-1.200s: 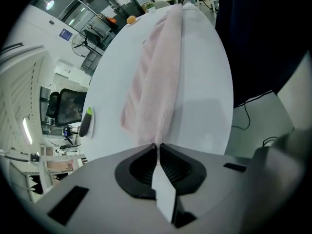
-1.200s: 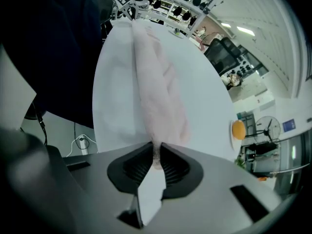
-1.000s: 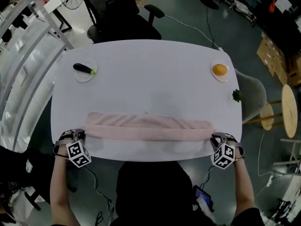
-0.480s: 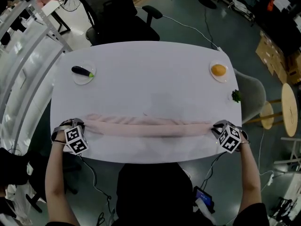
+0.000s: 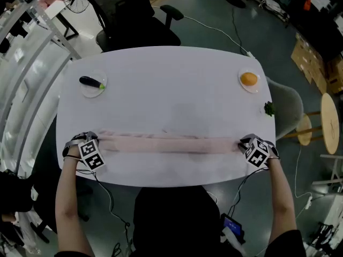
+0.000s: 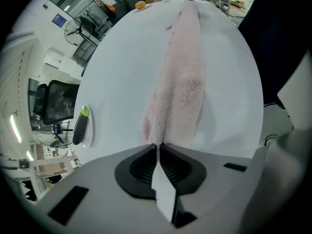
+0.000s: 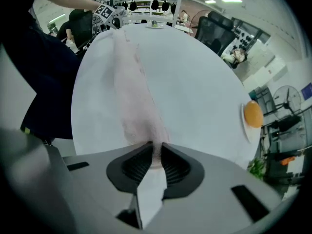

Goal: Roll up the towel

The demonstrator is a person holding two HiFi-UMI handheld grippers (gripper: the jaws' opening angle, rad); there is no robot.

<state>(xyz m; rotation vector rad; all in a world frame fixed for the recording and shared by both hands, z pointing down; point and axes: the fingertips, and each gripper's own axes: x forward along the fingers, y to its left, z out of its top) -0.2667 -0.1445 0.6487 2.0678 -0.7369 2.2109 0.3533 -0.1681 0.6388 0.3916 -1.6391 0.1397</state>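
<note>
A pale pink towel (image 5: 169, 143) lies folded into a long narrow strip across the near half of the white table (image 5: 171, 84). My left gripper (image 5: 90, 150) is shut on the strip's left end, and the towel (image 6: 179, 89) runs away from its jaws in the left gripper view. At the right end my right gripper (image 5: 252, 148) is shut on the towel (image 7: 136, 106), whose pink edge sits pinched between the black pads. The strip is stretched fairly straight between the two grippers.
A small plate with a dark aubergine (image 5: 92, 82) sits at the table's far left. An orange on a plate (image 5: 249, 79) is at the far right. A black office chair (image 5: 140, 20) stands beyond the table, a grey chair (image 5: 286, 108) to its right.
Both grippers moved away from me across the table with the towel ends. The wide folded towel has narrowed into a thin strip.
</note>
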